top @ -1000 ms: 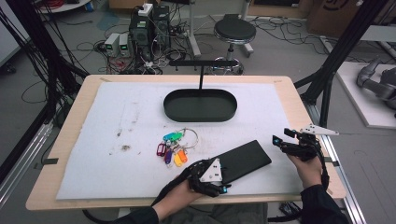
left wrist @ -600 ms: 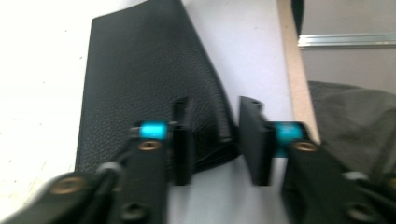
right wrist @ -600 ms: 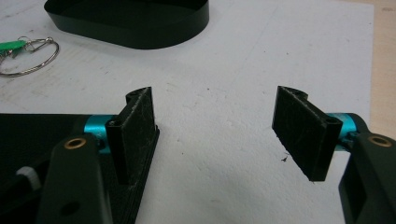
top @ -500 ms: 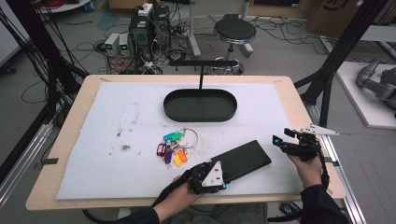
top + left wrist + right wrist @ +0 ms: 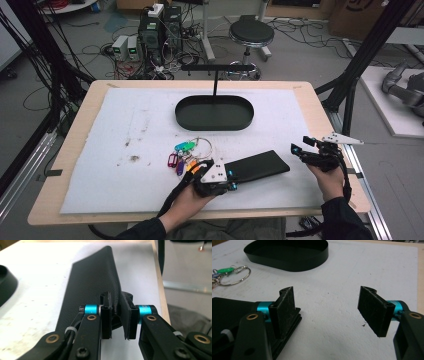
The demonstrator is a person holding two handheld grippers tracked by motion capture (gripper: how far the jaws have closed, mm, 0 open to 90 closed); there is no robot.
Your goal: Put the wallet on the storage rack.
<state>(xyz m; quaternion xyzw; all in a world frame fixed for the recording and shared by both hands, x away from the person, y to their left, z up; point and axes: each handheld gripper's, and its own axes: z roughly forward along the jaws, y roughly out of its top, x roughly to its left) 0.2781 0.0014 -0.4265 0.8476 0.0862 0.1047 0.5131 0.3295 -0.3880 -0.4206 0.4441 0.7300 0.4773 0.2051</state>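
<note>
Left gripper (image 5: 222, 181) jaws just closed on wallet (image 5: 257, 166) edge, at 6 o'clock on tabletop (image 5: 310, 100); near end lifted. Right gripper (image 5: 304, 150) jaws held wide, empty, at 4 o'clock. Tray (image 5: 214, 113) judged destination.

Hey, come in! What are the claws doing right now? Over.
Left claw just closed, pinching the black wallet's edge. Right claw open, holding nothing. Keys beside the wallet, tray beyond; nothing blocking.

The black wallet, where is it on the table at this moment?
In the high view the black wallet lies near the front edge, right of the key bunch; the left hand-held gripper has just closed on its near end.
</note>
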